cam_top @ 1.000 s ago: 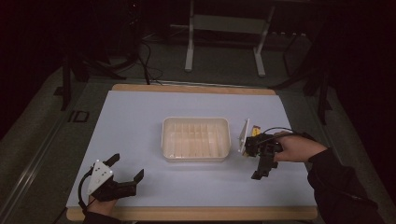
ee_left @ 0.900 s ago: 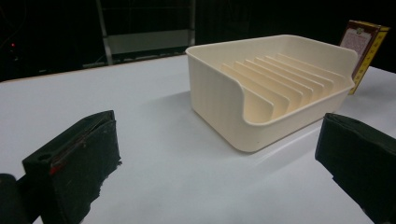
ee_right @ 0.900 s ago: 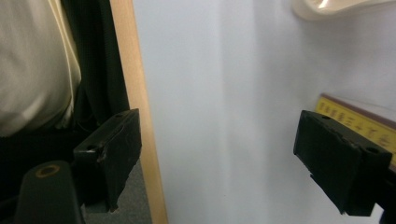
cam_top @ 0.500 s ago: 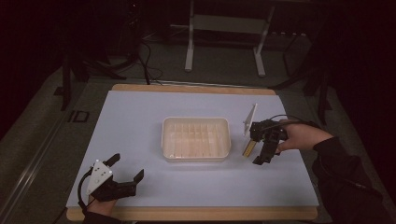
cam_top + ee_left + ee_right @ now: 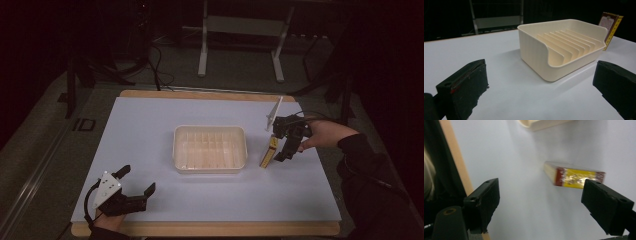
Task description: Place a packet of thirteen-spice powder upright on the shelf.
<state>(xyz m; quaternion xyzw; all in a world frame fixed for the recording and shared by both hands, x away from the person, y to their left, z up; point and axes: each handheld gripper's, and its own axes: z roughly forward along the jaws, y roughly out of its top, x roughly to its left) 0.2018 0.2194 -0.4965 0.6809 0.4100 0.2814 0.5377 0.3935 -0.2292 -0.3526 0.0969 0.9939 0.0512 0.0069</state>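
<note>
While the right gripper (image 5: pixel 284 150) hovers just right of the tray (image 5: pixel 210 148), its jaws stand apart with nothing pressed between them; they have just been closing a little, and no thing sits in the gap. Beside it, the box (image 5: pixel 269 151), yellow with a dark red band, stands tilted on the white table (image 5: pixel 150 125), just right of the tray's right wall and apart from it. From the right gripper view the box (image 5: pixel 574 175) lies beyond the black jaws, nearer the right-hand one, whose tip overlaps its end in the picture; whether they touch cannot be told. A corner of the tray (image 5: pixel 541 124) shows at the top of that view, and the table's wooden edge (image 5: pixel 456 157) runs down the left. The person's right hand (image 5: pixel 325 135) holds the gripper from the tray's right, with a grey plate (image 5: pixel 274 113) rising behind it. Well apart, toward the near left of the tray, the left gripper (image 5: pixel 137 182) rests low over the table, jaws wide apart and empty. In the left gripper view the tray (image 5: pixel 564 47) sits ahead between the two black jaws, its ribbed floor showing, and the box (image 5: pixel 611 25) stands upright just behind the tray's far corner.
</note>
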